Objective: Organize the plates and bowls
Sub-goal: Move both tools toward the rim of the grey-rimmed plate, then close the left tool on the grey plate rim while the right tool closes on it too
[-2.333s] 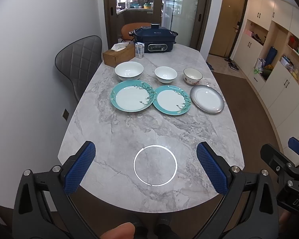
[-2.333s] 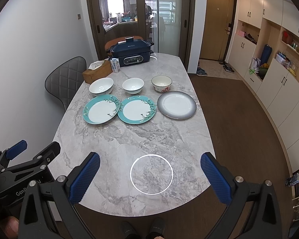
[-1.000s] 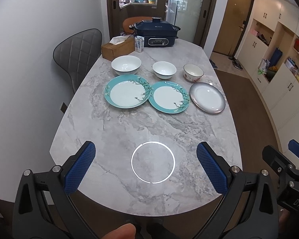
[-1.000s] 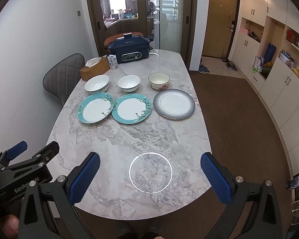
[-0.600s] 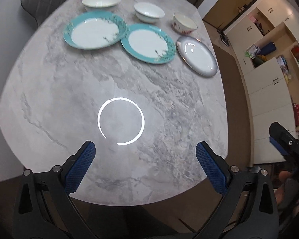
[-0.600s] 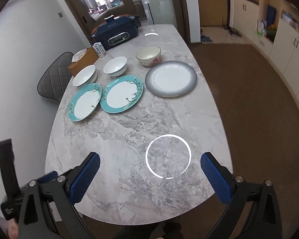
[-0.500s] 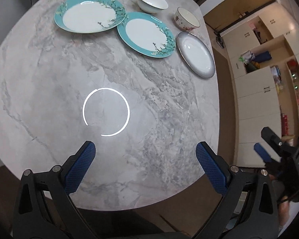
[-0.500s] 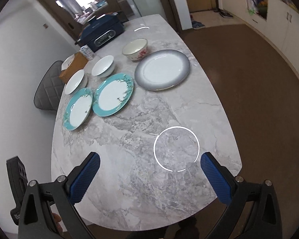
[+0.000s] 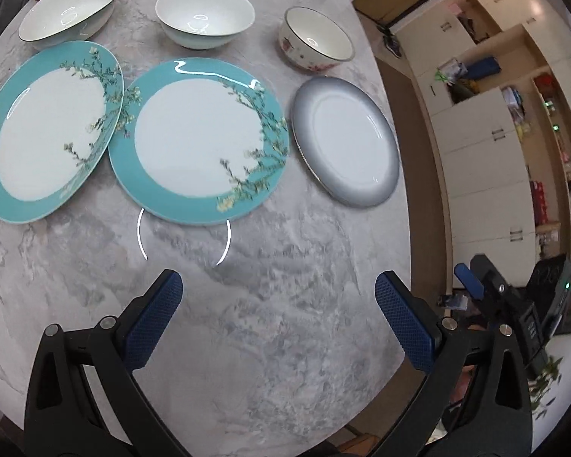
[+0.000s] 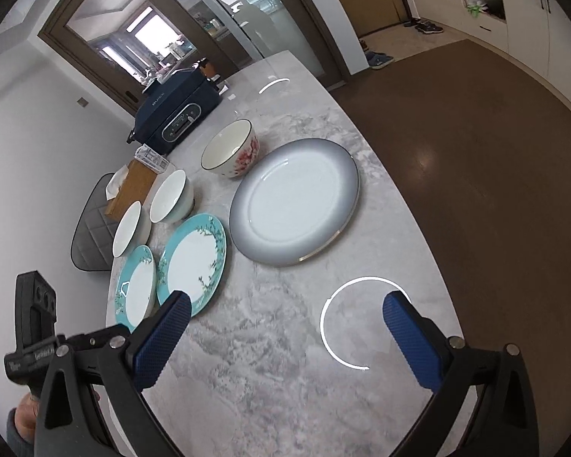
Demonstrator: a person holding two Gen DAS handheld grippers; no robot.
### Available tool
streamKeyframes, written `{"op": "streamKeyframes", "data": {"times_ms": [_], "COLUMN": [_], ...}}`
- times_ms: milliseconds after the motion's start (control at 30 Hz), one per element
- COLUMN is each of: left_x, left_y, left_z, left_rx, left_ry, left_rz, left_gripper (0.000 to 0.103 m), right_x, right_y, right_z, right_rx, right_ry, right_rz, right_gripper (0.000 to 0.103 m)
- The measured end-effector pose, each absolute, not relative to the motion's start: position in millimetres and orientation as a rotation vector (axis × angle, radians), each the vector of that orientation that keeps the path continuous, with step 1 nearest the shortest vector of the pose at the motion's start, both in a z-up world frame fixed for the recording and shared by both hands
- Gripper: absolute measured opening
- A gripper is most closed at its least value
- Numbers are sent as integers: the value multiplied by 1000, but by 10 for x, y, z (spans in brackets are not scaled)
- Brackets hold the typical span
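Note:
On the marble table (image 9: 278, 327) lie two teal floral plates, one at the left (image 9: 49, 129) and one in the middle (image 9: 200, 141), and a grey-rimmed plate (image 9: 346, 144) at the right. Behind them stand a wide white bowl (image 9: 70, 5), a smaller white bowl (image 9: 203, 13) and a flowered bowl (image 9: 316, 38). My left gripper (image 9: 276, 293) is open and empty just short of the middle teal plate. My right gripper (image 10: 283, 312) is open and empty in front of the grey plate (image 10: 295, 200), with the flowered bowl (image 10: 230, 148) beyond.
A dark blue electric cooker (image 10: 175, 110), a small carton (image 10: 152, 158) and a wooden tissue box (image 10: 131, 186) stand at the table's far end. A grey quilted chair (image 10: 91, 236) is at the left side. The table's right edge drops to a brown floor (image 10: 476, 152).
Both grippers have moved forward and down over the table toward the dishes, which now look much larger. The jaws stayed open and no dish has moved.

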State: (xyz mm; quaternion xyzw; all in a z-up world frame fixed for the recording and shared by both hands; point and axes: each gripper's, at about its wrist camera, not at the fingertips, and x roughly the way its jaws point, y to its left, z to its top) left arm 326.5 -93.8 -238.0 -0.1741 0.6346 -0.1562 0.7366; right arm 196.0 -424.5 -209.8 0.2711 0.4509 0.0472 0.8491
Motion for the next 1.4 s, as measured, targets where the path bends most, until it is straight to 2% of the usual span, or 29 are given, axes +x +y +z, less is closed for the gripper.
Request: {"op": "streamKeyframes", "data": {"times_ms": [133, 233, 367, 700, 800, 933, 1333, 1400], "left_x": [3872, 4316, 4774, 5337, 5404, 5460, 5538, 5569], "left_y": [-1124, -1406, -1797, -1915, -1882, -1846, -1816, -1800], "left_z": [-2318, -2325, -2551, -2921, -2974, -2958, -2998, -2974], "left_rx": [-335, -142, 76, -43, -63, -61, -78, -82], "left_ry": [1293, 1204, 1232, 1415, 1443, 1460, 1495, 1498], "left_rz": [-357, -415, -532, -695, -718, -753, -785, -794], "left_gripper": [101, 101, 101, 99, 93, 76, 74, 69], "right_x": [2484, 2814, 3094, 3298, 3311, 3331, 3387, 3408], "right_y": [-4448, -4614, -4796, -5087, -5121, -5131, -5163, -5171], "right_z": [-2297, -2428, -2615, -2924, -2946, -3015, -3177, -3190], "right_rx": [591, 602, 623, 737, 746, 757, 762, 764], "right_ry": [964, 963, 972, 980, 969, 976, 1007, 1006], "right_rz": [171, 204, 235, 330, 351, 368, 377, 385], "right_gripper": [102, 102, 99, 87, 85, 79, 71, 70]}}
